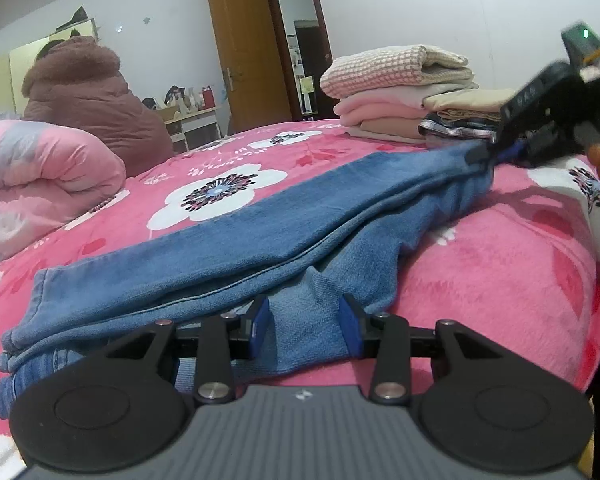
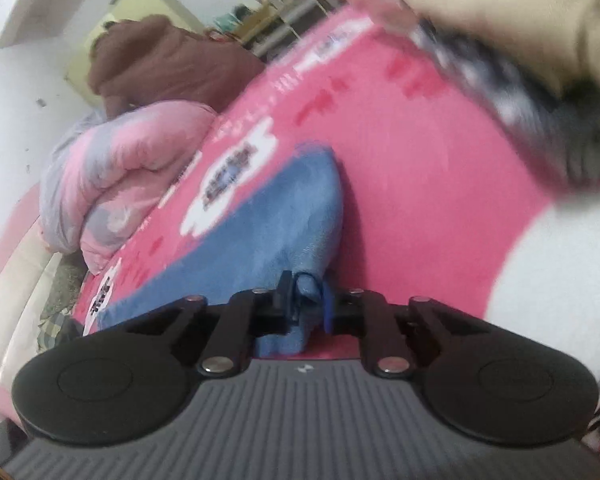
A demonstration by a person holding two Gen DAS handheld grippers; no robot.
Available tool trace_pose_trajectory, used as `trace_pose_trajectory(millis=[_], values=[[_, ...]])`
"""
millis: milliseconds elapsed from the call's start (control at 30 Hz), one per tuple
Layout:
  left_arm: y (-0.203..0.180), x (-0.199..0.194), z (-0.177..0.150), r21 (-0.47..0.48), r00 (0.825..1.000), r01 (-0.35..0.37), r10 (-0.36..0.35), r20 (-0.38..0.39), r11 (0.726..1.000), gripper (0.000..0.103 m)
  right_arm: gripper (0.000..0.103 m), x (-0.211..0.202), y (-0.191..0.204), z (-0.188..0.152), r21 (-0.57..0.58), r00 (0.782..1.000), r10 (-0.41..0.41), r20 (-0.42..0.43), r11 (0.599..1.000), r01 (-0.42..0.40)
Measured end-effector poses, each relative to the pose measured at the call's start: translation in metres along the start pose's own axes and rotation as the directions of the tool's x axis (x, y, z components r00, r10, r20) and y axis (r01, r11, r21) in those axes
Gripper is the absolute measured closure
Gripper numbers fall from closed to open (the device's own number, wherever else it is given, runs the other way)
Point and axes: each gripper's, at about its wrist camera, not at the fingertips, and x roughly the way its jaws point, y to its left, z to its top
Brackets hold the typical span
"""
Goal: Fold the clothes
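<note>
1. The blue jeans (image 1: 236, 236) lie stretched long across the pink flowered blanket (image 1: 500, 264), legs laid one on the other, so they look folded lengthwise already.
2. The left gripper (image 1: 304, 328) has its fingers wide apart around a fold of denim at the near end, not pinching it. The right gripper (image 2: 306, 304) is closed tight on the far end of the jeans, lifting it a little off the blanket.
3. Denim like this should be fairly heavy and limp, with thick seams; I would expect it to sag in the middle when raised. Hems and waistband look like the firmest places to grip.
4. Just beyond the jeans' far end sits a stack of folded clothes (image 1: 404, 92), close enough to get knocked.
5. A rolled pink quilt (image 1: 40, 176) lies well off to the jeans' left, with a brown padded coat (image 1: 88, 96) behind it.
</note>
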Motion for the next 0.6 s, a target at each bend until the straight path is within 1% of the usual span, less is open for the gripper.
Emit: trace_pose_trajectory(millis=[67, 100, 167, 200, 233, 267, 300, 333, 367, 433, 600], values=[[-0.001, 0.000, 0.000, 0.012, 1.000, 0.000, 0.000, 0.002, 1.000, 0.062, 0.092, -0.006, 0.010, 0.004, -0.083, 1.000, -0.014, 0.017, 0.996, 0.015], [-0.001, 0.000, -0.001, 0.018, 1.000, 0.000, 0.000, 0.004, 1.000, 0.062, 0.092, -0.003, 0.013, 0.002, -0.129, 0.999, -0.034, 0.015, 0.991, 0.036], [-0.002, 0.001, -0.001, 0.025, 1.000, 0.001, -0.001, 0.007, 1.000, 0.062, 0.091, 0.012, 0.010, -0.005, -0.249, 0.994, -0.107, -0.003, 0.963, 0.103], [-0.002, 0.001, -0.001, 0.026, 1.000, 0.002, -0.002, 0.007, 1.000, 0.062, 0.091, 0.020, 0.006, -0.012, -0.296, 0.992, -0.128, -0.011, 0.948, 0.119], [-0.002, 0.001, -0.001, 0.026, 1.000, 0.003, -0.003, 0.007, 1.000, 0.062, 0.091, 0.020, 0.003, -0.016, -0.307, 0.993, -0.114, 0.004, 0.945, 0.110], [-0.001, 0.001, -0.001, 0.024, 1.000, 0.005, -0.005, 0.008, 1.000, 0.062, 0.087, 0.017, 0.001, -0.016, -0.307, 0.994, -0.104, 0.012, 0.946, 0.103], [-0.001, 0.001, -0.001, 0.021, 1.000, 0.007, -0.007, 0.008, 1.000, 0.062, 0.083, 0.010, 0.003, -0.015, -0.311, 0.992, -0.126, 0.028, 0.942, 0.128], [0.000, 0.001, -0.001, 0.018, 1.000, 0.008, -0.008, 0.008, 1.000, 0.062, 0.073, 0.003, 0.004, -0.013, -0.315, 0.988, -0.147, 0.045, 0.937, 0.153], [0.000, 0.001, -0.001, 0.014, 1.000, 0.009, -0.009, 0.009, 1.000, 0.062, 0.068, -0.004, 0.006, -0.012, -0.318, 0.984, -0.168, 0.062, 0.931, 0.178], [0.001, 0.001, -0.002, 0.007, 1.000, 0.010, -0.010, 0.013, 1.000, 0.062, 0.068, -0.017, 0.011, -0.010, -0.324, 0.974, -0.206, 0.095, 0.919, 0.226], [0.001, -0.001, -0.002, -0.018, 1.000, 0.007, -0.006, 0.010, 1.000, 0.063, 0.068, 0.001, 0.060, -0.024, -0.442, 0.988, -0.073, 0.135, 0.888, 0.126]])
